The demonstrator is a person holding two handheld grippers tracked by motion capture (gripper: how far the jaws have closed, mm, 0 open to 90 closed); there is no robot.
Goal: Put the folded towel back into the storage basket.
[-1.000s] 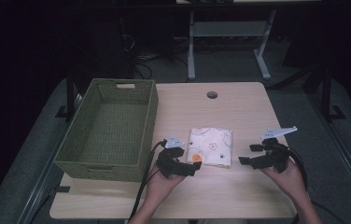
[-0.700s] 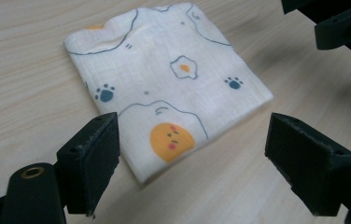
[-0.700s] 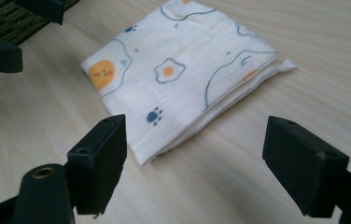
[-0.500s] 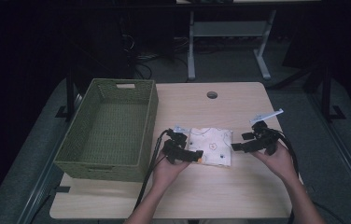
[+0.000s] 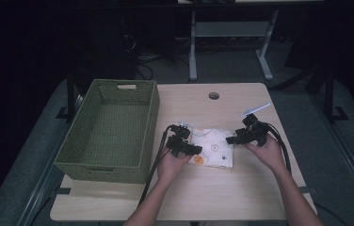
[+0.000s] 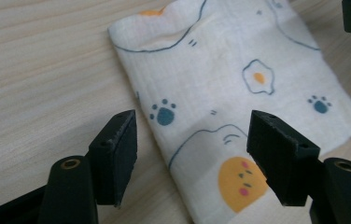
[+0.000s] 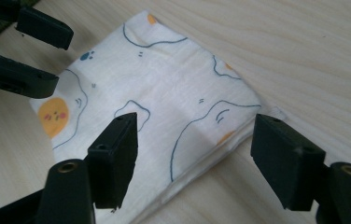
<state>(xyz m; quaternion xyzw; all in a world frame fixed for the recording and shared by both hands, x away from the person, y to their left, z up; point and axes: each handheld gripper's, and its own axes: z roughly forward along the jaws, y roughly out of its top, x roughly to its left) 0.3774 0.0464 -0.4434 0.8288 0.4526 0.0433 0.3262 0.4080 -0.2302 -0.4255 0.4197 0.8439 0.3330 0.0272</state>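
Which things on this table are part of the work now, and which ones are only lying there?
Part of the work:
- folded cloth with printed figures, flat on the table
- left gripper at its left edge, jaws apart, just been closing
- right gripper at its right edge, jaws apart, just been closing

Only lying there:
- green woven basket, empty, left of the cloth

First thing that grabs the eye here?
The folded white cloth with cartoon prints lying flat near the middle of the wooden table. The left gripper and right gripper flank it from either side; their jaws have just been closing, each straddling a cloth edge without pressing on it yet. Left of that stands a green woven basket.
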